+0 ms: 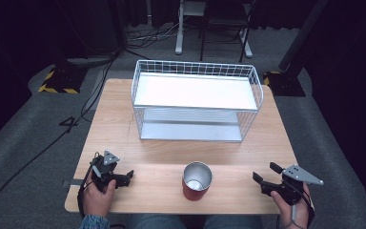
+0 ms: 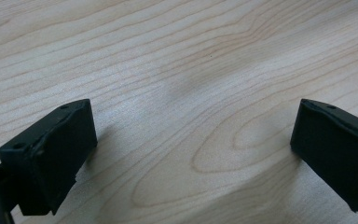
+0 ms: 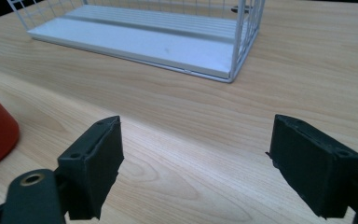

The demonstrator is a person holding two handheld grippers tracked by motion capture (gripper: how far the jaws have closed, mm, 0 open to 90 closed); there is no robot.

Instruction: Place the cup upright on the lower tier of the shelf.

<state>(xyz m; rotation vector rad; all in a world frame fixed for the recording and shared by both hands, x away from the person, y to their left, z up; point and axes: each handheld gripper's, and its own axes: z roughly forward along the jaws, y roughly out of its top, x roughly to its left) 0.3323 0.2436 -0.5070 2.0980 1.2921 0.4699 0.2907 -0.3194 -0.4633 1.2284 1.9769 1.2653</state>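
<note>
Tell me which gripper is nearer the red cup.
The left gripper: a shorter stretch of bare table separates it from the red cup than separates the right gripper.

- Bare table (image 1: 124,119) lies open to you ahead of both grippers.
- The red cup (image 1: 197,181) stands between them.
- The white wire rack (image 1: 196,99) blocks the far middle.
</note>
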